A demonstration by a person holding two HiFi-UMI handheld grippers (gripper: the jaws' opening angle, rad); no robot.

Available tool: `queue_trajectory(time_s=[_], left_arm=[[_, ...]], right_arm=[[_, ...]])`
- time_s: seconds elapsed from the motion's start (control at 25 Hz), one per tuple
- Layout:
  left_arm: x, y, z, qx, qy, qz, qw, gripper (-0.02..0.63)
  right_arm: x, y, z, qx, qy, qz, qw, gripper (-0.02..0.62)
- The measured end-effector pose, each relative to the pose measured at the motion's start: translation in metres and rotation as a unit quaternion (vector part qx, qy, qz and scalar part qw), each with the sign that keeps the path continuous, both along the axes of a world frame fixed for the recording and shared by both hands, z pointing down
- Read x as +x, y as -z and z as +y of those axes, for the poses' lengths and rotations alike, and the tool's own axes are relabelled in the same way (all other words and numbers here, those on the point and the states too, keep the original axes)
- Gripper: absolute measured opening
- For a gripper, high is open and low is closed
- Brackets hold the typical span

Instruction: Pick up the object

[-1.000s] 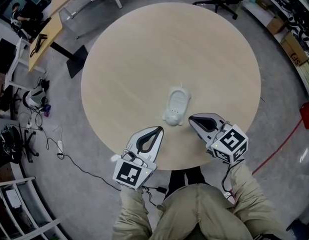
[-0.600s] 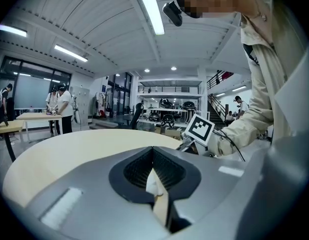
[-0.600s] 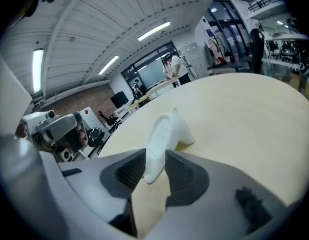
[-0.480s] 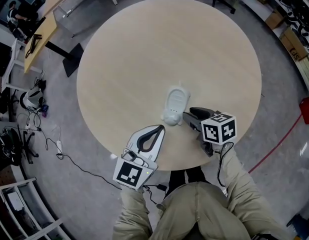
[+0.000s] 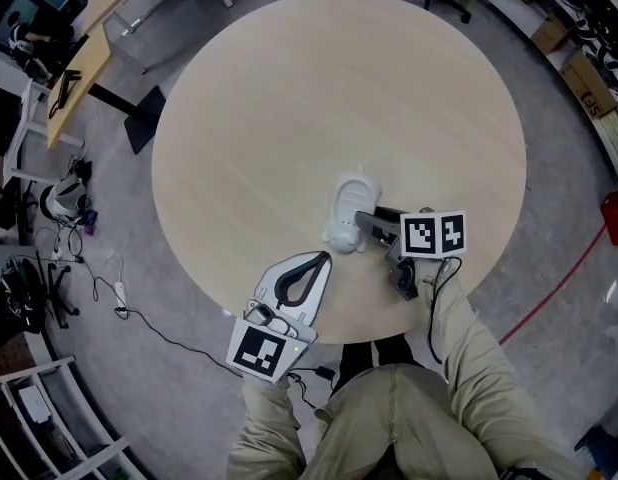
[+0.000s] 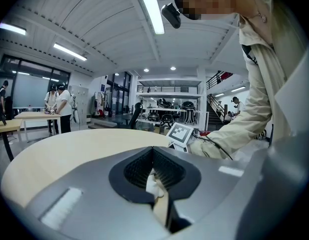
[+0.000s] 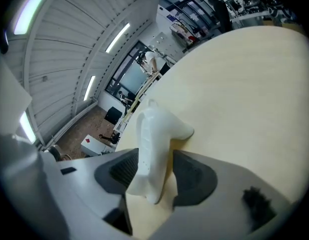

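A white plastic moulded object (image 5: 351,206) lies flat near the front of the round pale wooden table (image 5: 289,98). My right gripper (image 5: 363,224) reaches in from the right, turned on its side, and its jaws are opening. The object's (image 7: 153,144) narrow near end stands between the dark pads (image 7: 195,176); a gap shows on the right-hand side. My left gripper (image 5: 323,259) rests at the table's front edge, below and left of the object, jaws shut with nothing in them. In the left gripper view those jaws (image 6: 155,173) meet at the tips.
Grey floor surrounds the table, with cables (image 5: 109,293) and chair bases at the left. A long desk (image 5: 99,38) stands at the far left, boxes (image 5: 589,88) at the far right. The table's far half (image 7: 254,74) lies bare beyond the object.
My right gripper has swung left from the table's front edge, rolled onto its side, and set its jaws round the object's near end. The left gripper has stayed put.
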State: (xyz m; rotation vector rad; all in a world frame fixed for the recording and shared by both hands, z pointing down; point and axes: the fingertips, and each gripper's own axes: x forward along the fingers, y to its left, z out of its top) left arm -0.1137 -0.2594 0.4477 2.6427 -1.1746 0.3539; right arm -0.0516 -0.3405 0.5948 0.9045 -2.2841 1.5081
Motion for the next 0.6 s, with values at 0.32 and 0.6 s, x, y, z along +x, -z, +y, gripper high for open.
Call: queue_trajectory(time_s=[0.32, 0.6], left_arm=[[0.001, -0.003, -0.008, -0.007, 0.003, 0.0, 1.0, 0.006], [0.003, -0.006, -0.01, -0.009, 0.004, -0.001, 1.0, 0.006]], right_arm=[[-0.014, -0.001, -0.015, -0.018, 0.031, -0.017, 0.999, 0.204], [-0.016, -0.007, -0.012, -0.027, 0.043, -0.002, 0.999, 0.139]])
